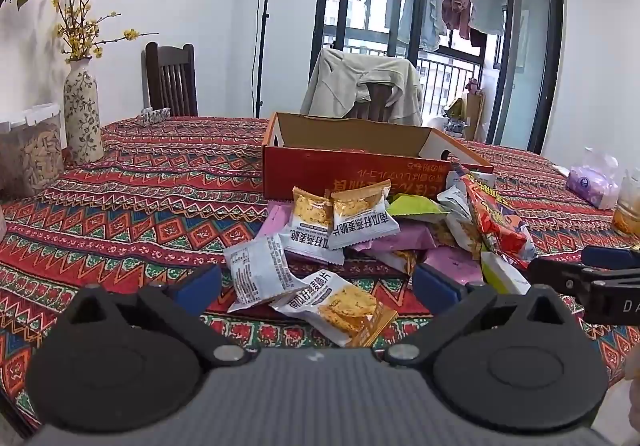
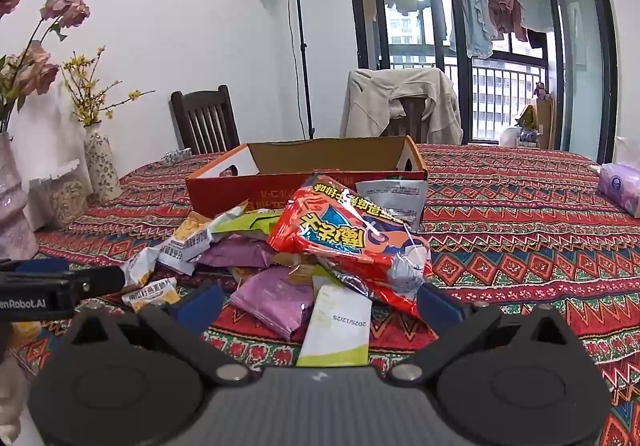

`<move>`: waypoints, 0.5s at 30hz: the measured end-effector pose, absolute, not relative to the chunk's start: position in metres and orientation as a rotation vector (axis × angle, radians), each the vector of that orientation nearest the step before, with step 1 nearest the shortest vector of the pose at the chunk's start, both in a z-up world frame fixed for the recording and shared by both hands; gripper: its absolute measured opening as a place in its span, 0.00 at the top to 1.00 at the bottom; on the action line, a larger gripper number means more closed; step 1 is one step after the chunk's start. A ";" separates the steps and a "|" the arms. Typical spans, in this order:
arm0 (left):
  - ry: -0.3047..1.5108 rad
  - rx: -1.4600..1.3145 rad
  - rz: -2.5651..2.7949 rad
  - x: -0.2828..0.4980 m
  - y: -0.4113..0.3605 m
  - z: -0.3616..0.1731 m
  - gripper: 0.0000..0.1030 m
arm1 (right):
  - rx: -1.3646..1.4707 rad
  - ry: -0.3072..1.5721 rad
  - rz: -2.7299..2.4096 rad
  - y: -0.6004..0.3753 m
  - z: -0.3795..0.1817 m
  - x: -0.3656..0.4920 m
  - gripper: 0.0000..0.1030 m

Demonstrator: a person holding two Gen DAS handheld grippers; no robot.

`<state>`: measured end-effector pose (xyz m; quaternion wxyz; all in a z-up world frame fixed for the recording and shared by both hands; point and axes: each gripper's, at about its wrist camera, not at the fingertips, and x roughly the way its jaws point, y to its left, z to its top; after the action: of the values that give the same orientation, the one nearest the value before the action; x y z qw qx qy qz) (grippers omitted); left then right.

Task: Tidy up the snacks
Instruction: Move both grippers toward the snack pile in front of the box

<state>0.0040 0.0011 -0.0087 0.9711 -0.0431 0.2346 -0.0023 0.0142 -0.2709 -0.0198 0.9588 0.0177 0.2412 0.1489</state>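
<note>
Right gripper (image 2: pixel 320 300) jaws wide, snack pile (image 2: pixel 304 258), red box (image 2: pixel 248 190) behind

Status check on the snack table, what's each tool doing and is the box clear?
Left tool open, empty. Right tool open, empty. Snack pile loose before the red box; none visible inside. Nothing blocking.

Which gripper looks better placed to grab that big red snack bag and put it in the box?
Probably the right gripper: the big red snack bag lies just ahead between its open jaws. The left gripper faces small white packets instead.
</note>
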 end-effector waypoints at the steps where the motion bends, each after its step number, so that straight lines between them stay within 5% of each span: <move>1: 0.474 -0.090 -0.006 0.004 0.001 -0.009 0.00 | 0.036 0.490 0.302 -0.271 -0.021 0.015 0.00; 15: 0.477 -0.099 -0.004 0.003 0.002 -0.010 0.00 | 0.038 0.501 0.301 -0.270 -0.023 0.016 0.00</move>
<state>0.0032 0.0024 -0.0104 0.9705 -0.0490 0.2360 -0.0021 0.0157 -0.2697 -0.0235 0.9574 0.0185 0.2472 0.1482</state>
